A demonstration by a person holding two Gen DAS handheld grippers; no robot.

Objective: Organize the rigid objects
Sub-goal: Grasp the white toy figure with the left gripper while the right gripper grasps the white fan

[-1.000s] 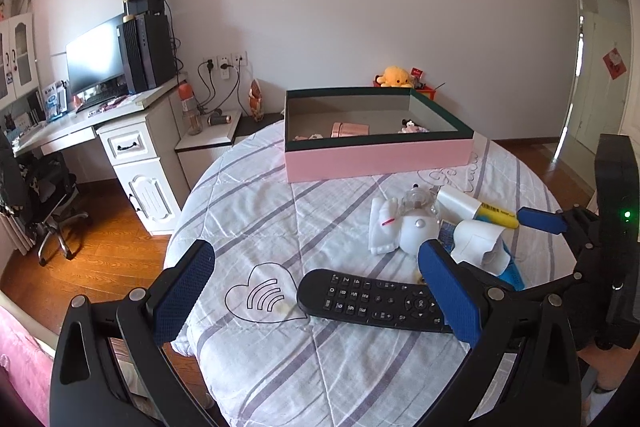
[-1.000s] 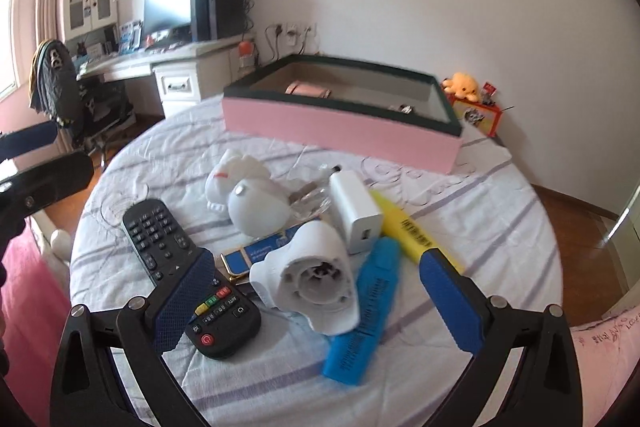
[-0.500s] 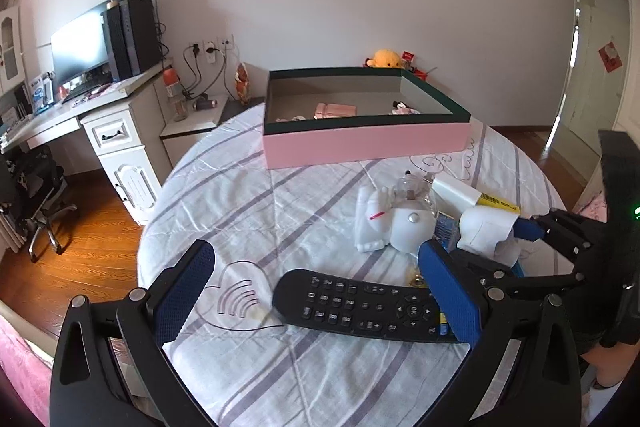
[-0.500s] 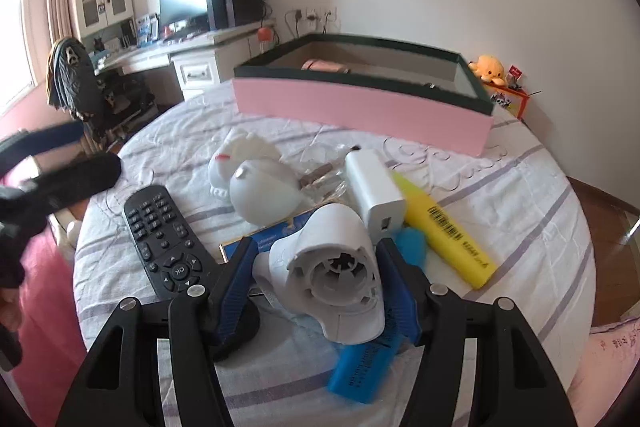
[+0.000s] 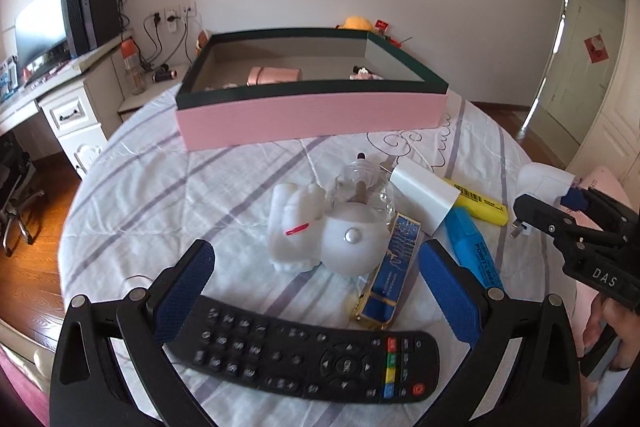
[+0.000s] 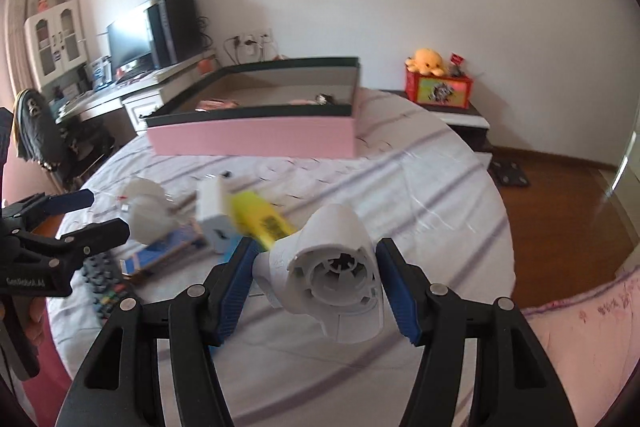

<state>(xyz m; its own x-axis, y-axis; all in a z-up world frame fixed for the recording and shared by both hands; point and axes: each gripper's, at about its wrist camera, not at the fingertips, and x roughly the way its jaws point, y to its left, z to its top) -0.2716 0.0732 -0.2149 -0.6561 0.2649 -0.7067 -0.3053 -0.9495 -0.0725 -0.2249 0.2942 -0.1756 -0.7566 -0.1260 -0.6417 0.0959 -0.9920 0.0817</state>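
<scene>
My right gripper (image 6: 316, 273) is shut on a white plastic housing (image 6: 338, 263) and holds it above the table; it also shows at the right of the left wrist view (image 5: 544, 183). My left gripper (image 5: 316, 287) is open, low over a black remote (image 5: 300, 347) that lies across its jaws. Beyond the remote lie a white round gadget (image 5: 352, 243), a blue card box (image 5: 390, 275), a white charger (image 5: 424, 195), a blue marker (image 5: 474, 251) and a yellow marker (image 5: 480, 201). The pink box (image 5: 312, 119) with a green rim stands at the back.
The round table has a striped cloth (image 5: 160, 195). A desk with a monitor (image 5: 40, 23) and a chair stand to the left. A small cabinet with a toy box (image 6: 438, 89) stands behind the table. Wooden floor surrounds the table.
My right gripper shut on the white housing and lifted it off the table to the right. My left gripper moved forward and down over the remote.
</scene>
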